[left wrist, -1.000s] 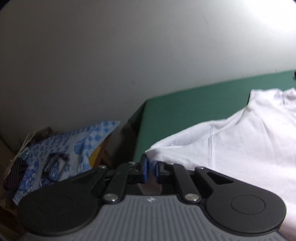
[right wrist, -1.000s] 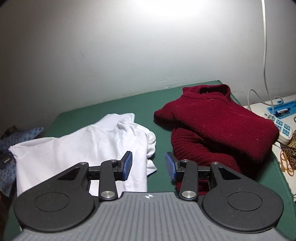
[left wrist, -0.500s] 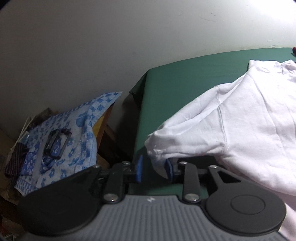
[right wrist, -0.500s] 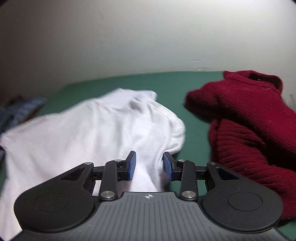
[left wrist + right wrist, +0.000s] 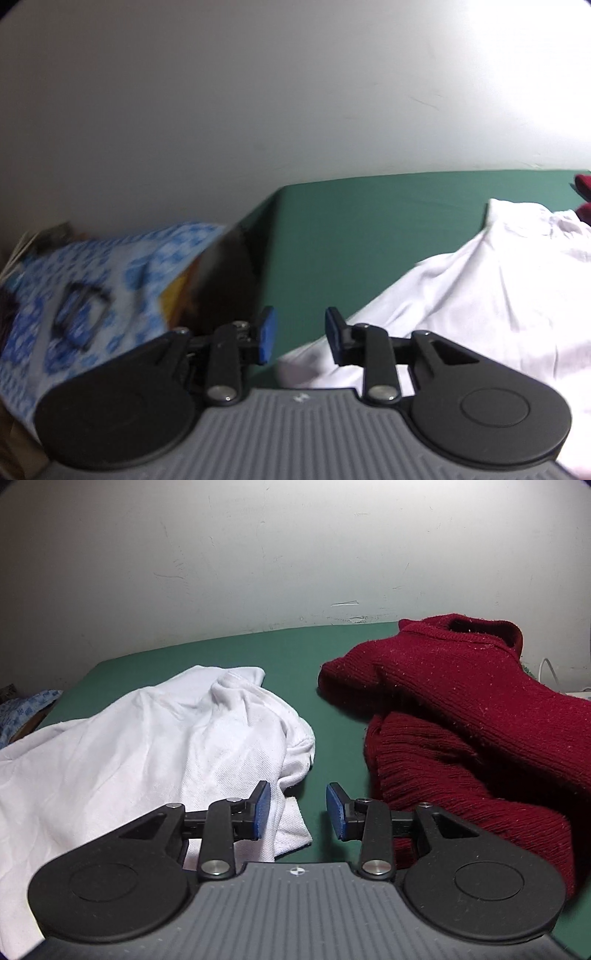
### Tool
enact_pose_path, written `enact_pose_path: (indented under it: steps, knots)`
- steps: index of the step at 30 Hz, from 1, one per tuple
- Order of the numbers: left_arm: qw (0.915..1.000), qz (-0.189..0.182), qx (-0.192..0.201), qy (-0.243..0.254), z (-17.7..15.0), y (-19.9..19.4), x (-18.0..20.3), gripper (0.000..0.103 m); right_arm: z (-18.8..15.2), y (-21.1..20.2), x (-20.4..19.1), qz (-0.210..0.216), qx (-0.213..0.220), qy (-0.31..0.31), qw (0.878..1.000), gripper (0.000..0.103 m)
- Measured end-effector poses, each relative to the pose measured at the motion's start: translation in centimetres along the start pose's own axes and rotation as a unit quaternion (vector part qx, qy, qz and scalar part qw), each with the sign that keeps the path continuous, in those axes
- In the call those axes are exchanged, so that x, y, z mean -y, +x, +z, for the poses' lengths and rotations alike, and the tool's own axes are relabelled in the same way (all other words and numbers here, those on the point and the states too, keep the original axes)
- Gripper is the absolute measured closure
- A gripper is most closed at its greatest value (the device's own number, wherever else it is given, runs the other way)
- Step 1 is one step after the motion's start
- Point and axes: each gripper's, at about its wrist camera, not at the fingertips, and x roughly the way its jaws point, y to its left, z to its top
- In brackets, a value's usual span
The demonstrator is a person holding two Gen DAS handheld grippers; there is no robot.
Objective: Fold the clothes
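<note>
White cotton shirt (image 5: pixel 155 738) is lying rumpled on the green surface (image 5: pixel 325 716), its bulk bunching in soft ridges rather than lying flat; whether it is partway through folding or awaiting it, the cloth alone is not settling. Just right of the shirt, apart from it by a strip of green, a dark red knitted sweater (image 5: pixel 461 709) is sitting heaped, collar toward the wall. Right tool (image 5: pixel 297 814) is hovering released at the shirt's near right hem, jaws spread, nothing between them. Left tool (image 5: pixel 297 334) is likewise gaping empty at the shirt's (image 5: pixel 480 295) left edge, over bare green. Judgement: any fold is wanting both tools biting matching edge points on the shirt, pinching only the intended layers, then lifting evenly so ridges are pulling out. Left of the shirt, beyond the surface's end, blue patterned cloth (image 5: pixel 96 295) is lying, blurred.
</note>
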Motion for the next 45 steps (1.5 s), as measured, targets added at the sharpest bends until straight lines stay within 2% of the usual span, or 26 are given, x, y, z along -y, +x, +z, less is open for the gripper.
enact_pose_path:
  steps: [3,7,8,11,13,14,15,20,22,23,24,25,31,35,37,38,39,40,41,42,43,45]
  knots:
    - [0.9991,-0.016,-0.037,0.014,0.9,4.2,2.5,0.067,-0.1,0.2,0.0,0.004,-0.002,0.011,1.000,0.065]
    - [0.9950,-0.038,-0.087,0.032,2.0,9.8,5.8,0.069,0.3,-1.3,1.0,0.018,0.020,0.033,0.999,0.065]
    - [0.9963,-0.033,-0.068,0.042,2.0,9.7,6.5,0.070,0.3,-1.3,1.2,0.014,0.016,0.032,0.999,0.065]
    - [0.9963,-0.032,-0.066,0.045,2.2,10.1,7.3,0.081,0.1,-1.0,2.0,-0.001,0.003,0.027,1.000,0.067]
    - [0.9964,-0.016,-0.062,0.056,2.1,10.3,7.4,0.087,-0.2,-0.7,2.3,0.012,0.001,0.033,0.999,0.068]
    - [0.9963,-0.008,-0.059,0.061,2.0,10.4,7.4,0.096,-0.3,-0.5,2.3,0.020,0.000,0.036,0.999,0.068]
    - [0.9958,0.005,-0.061,0.067,2.0,10.9,7.3,0.097,-0.3,-0.2,2.1,0.024,-0.001,0.034,0.999,0.068]
    - [0.9958,0.014,-0.055,0.072,1.7,10.9,7.5,0.097,-0.6,1.5,-0.2,0.008,0.016,-0.025,1.000,0.068]
    - [0.9951,0.025,-0.049,0.082,1.4,10.7,8.0,0.097,-0.5,1.7,-0.9,0.014,0.023,-0.040,0.999,0.085]
    - [0.9953,0.025,-0.049,0.080,1.4,10.7,8.1,0.100,-0.5,1.8,-1.1,0.016,0.025,-0.046,0.998,0.087]
    - [0.9954,0.025,-0.049,0.078,1.4,10.7,8.1,0.102,-0.4,1.8,-1.3,0.017,0.028,-0.052,0.998,0.094]
    - [0.9958,0.023,-0.049,0.073,1.5,10.7,8.0,0.102,-0.3,1.6,-1.4,0.017,0.035,-0.054,0.998,0.098]
    - [0.9958,0.044,-0.042,0.069,1.5,10.9,7.4,0.101,0.9,-3.7,0.9,-0.048,0.138,-0.027,0.989,0.099]
    - [0.9955,0.052,-0.042,0.066,1.6,11.2,7.3,0.101,1.2,-5.3,2.1,-0.123,0.154,-0.072,0.978,0.102]
    - [0.9955,0.052,-0.042,0.067,1.6,11.2,7.3,0.101,1.1,-5.0,3.0,-0.166,0.131,-0.075,0.975,0.103]
    - [0.9955,0.052,-0.042,0.067,1.6,11.3,7.2,0.101,0.9,-4.7,3.9,-0.166,0.109,-0.057,0.978,0.103]
    - [0.9950,0.054,-0.042,0.073,1.7,11.3,7.3,0.101,0.7,-4.3,4.8,-0.167,0.087,-0.038,0.981,0.102]
    - [0.9944,0.055,-0.043,0.079,1.7,11.3,7.4,0.101,0.5,-4.3,5.6,-0.145,0.075,-0.008,0.987,0.097]
    - [0.9939,0.057,-0.043,0.084,1.7,11.3,7.4,0.100,0.2,-4.6,6.3,-0.100,0.073,0.033,0.992,0.094]
    - [0.9928,0.064,-0.044,0.091,1.8,11.5,7.4,0.100,0.0,-4.6,6.5,-0.074,0.070,0.058,0.993,0.084]
    - [0.9916,0.070,-0.045,0.099,1.9,11.6,7.5,0.100,-0.1,-4.5,6.3,-0.066,0.066,0.069,0.993,0.066]
    - [0.9884,0.095,-0.051,0.108,1.9,12.4,7.3,0.103,-0.3,-4.1,6.0,-0.050,0.059,0.090,0.993,0.053]
